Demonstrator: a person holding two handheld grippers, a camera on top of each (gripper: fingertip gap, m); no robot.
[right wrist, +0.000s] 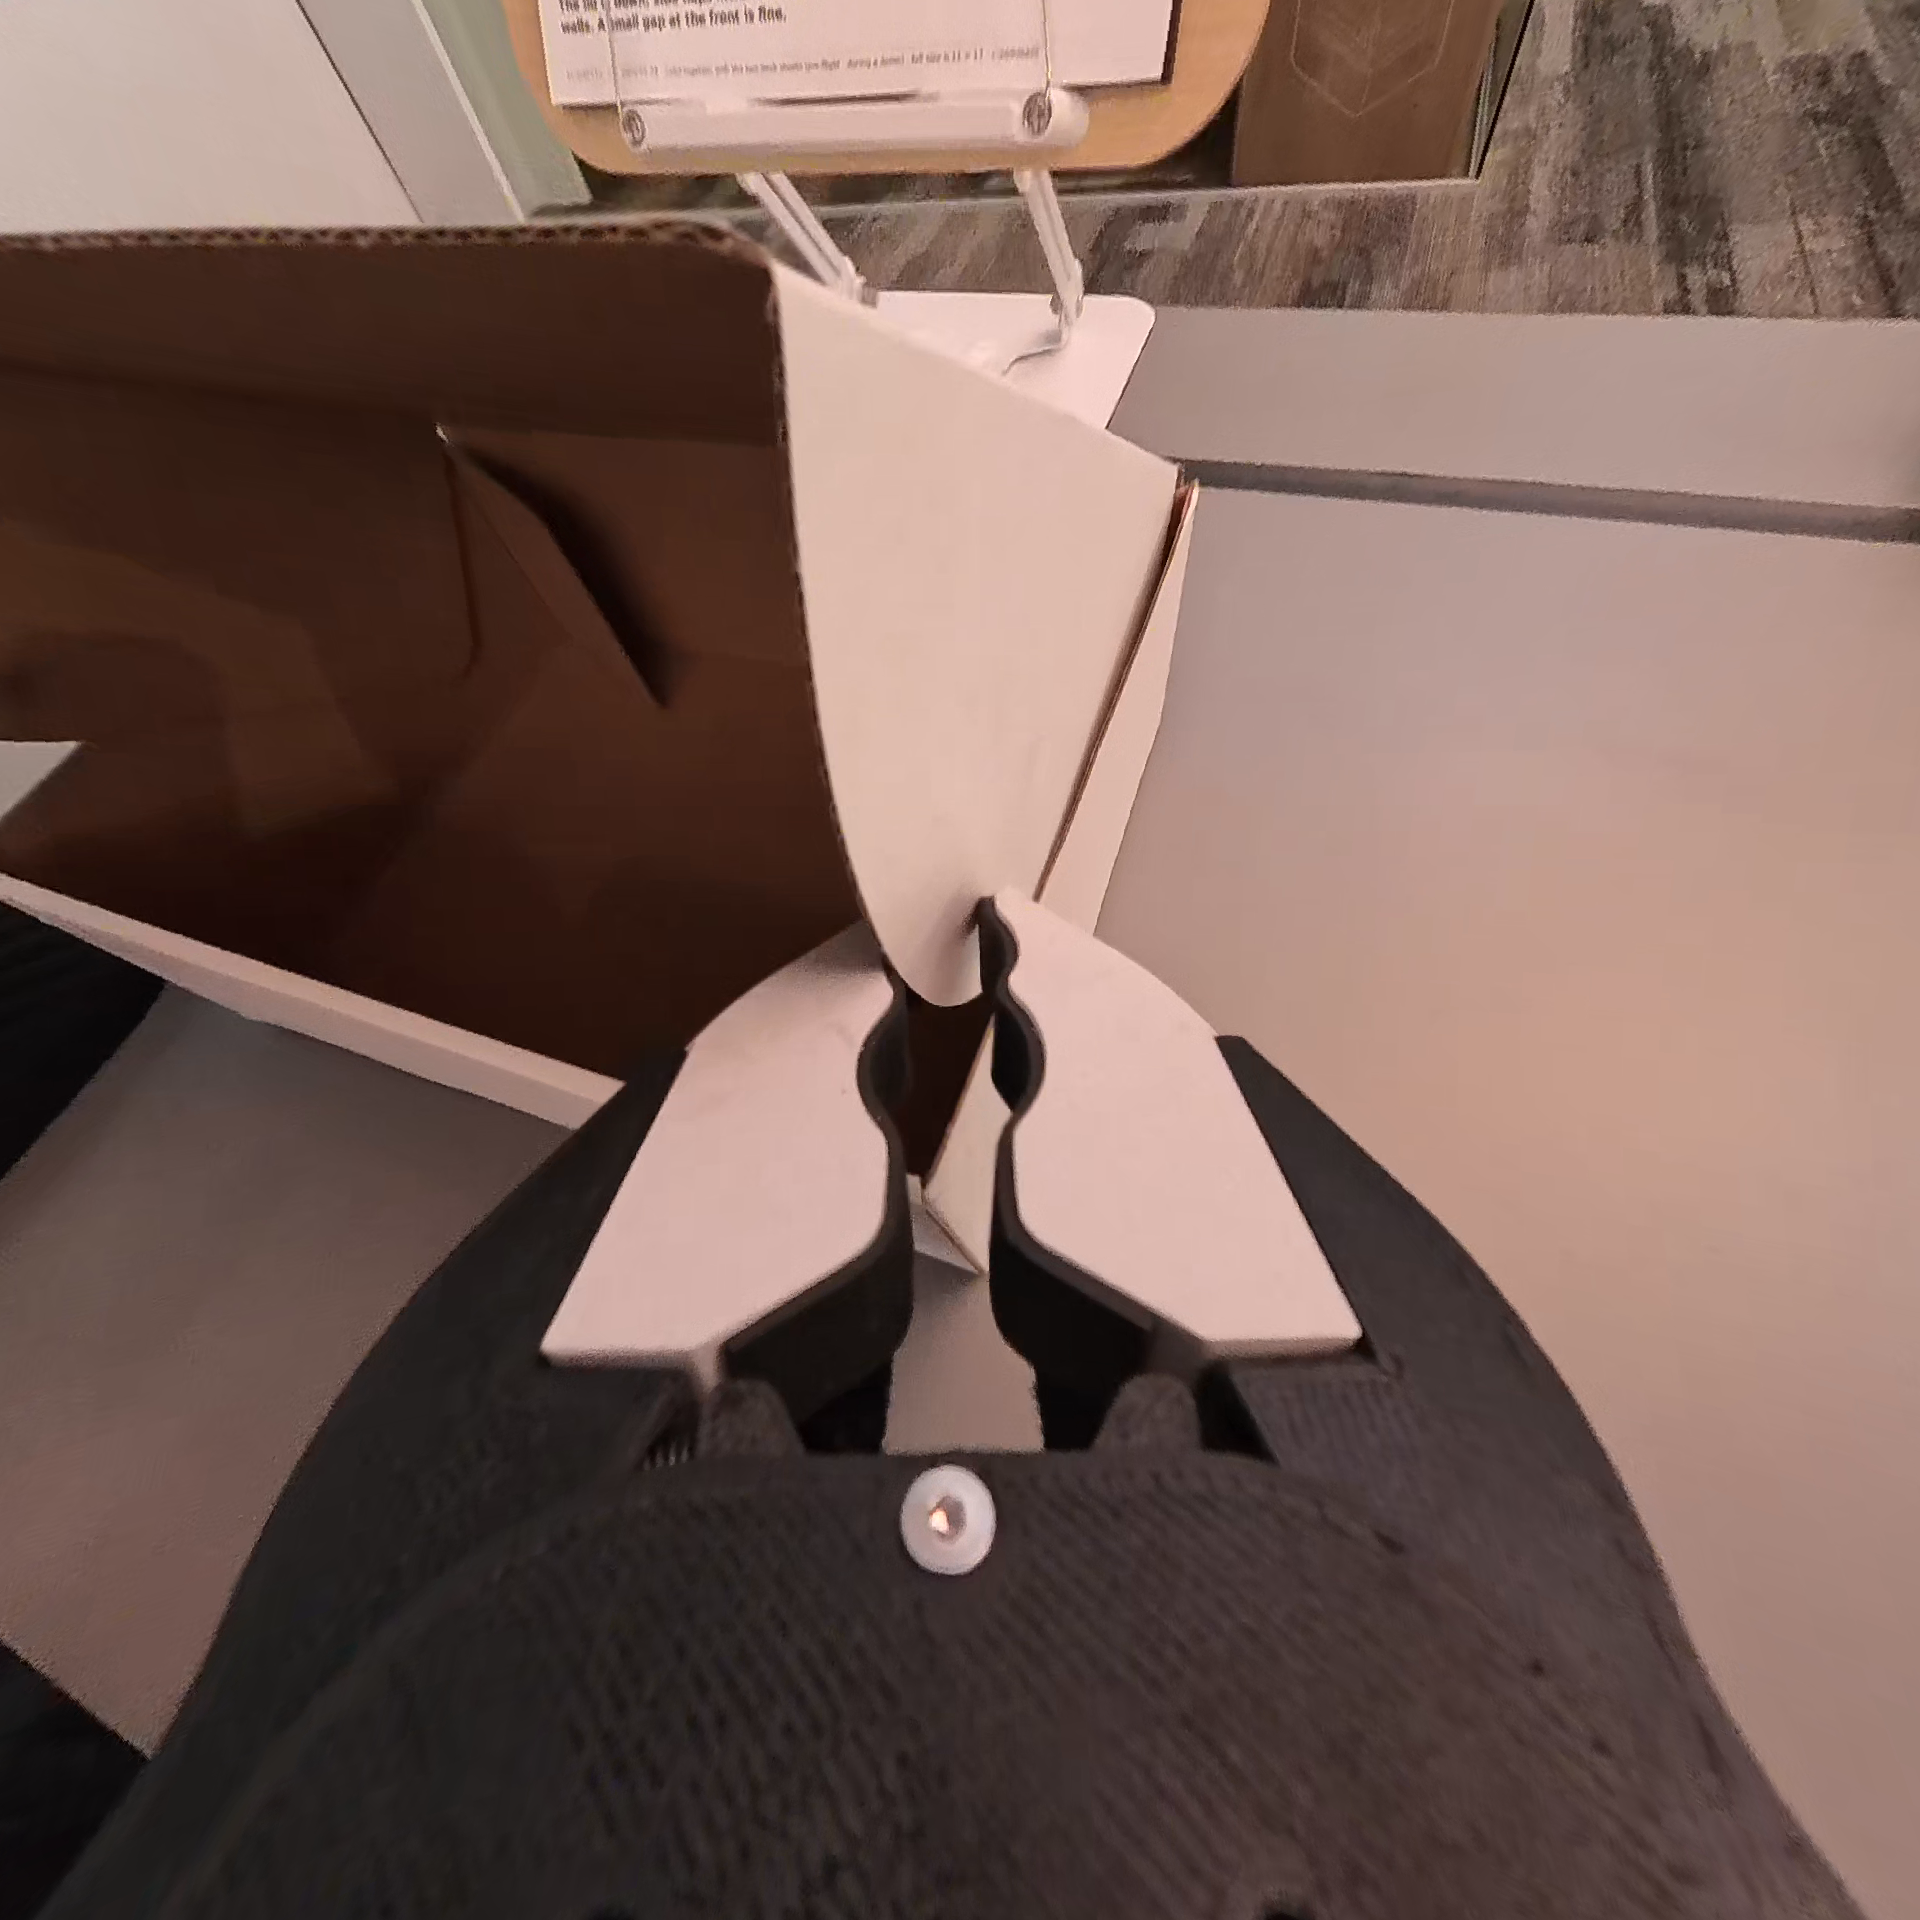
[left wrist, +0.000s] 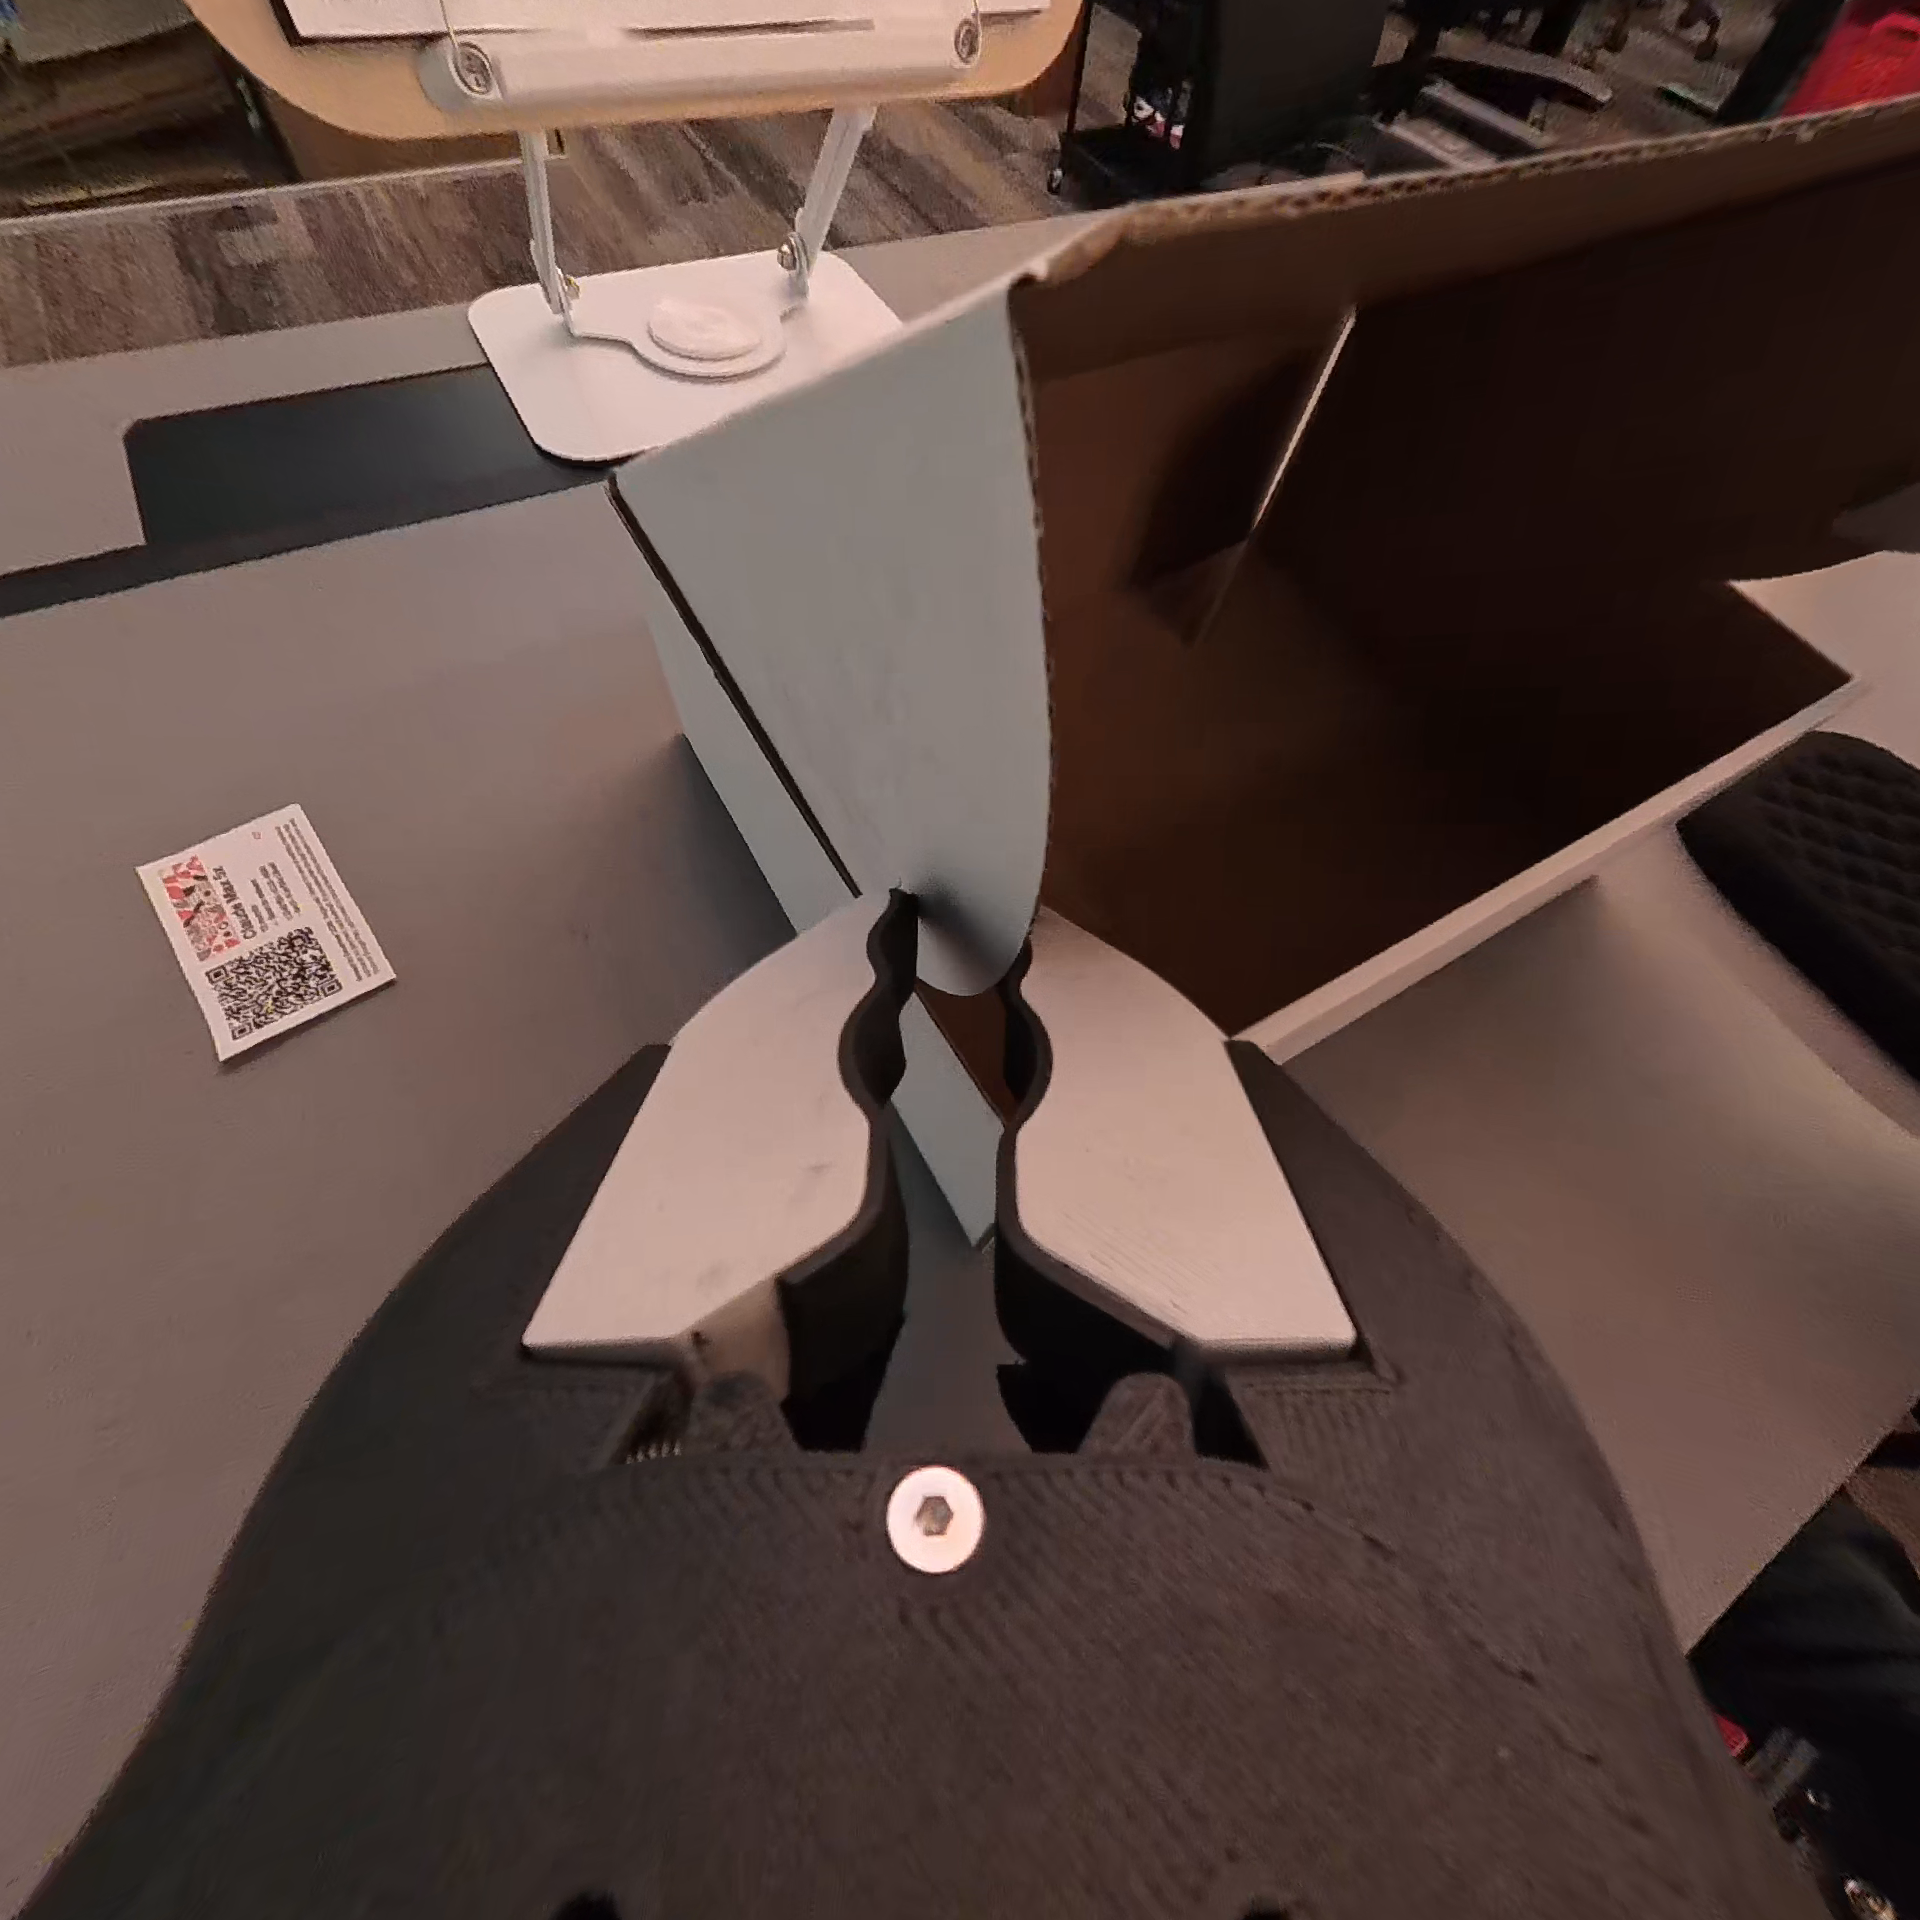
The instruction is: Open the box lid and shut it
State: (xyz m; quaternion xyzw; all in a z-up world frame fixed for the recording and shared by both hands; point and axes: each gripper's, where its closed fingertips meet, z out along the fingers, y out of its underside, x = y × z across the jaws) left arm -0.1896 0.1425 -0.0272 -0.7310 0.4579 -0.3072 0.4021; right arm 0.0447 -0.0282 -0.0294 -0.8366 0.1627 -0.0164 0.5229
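One box, cardboard, white outside and brown inside, lid raised; two side flaps on the lid, one per gripper. Left gripper has its fingers pinching the rounded tip of the left lid flap, flap rising straight ahead from between the fingertips. Right gripper same deal: fingers nipped on the tip of the right lid flap, small gap remaining lower down between the pads. Box interior sits to the right of the left fingers and to the left of the right fingers, its front wall running off beside each gripper. One grey table under everything. One printed card lying flat left of the left fingers, well apart. One white stand beyond the flaps, holding a wooden board with paper sheets, its top cut off. A dark quilted thing at far right, partly out of frame, can't tell what. Flaps block the box's side walls; motion blur on edges.
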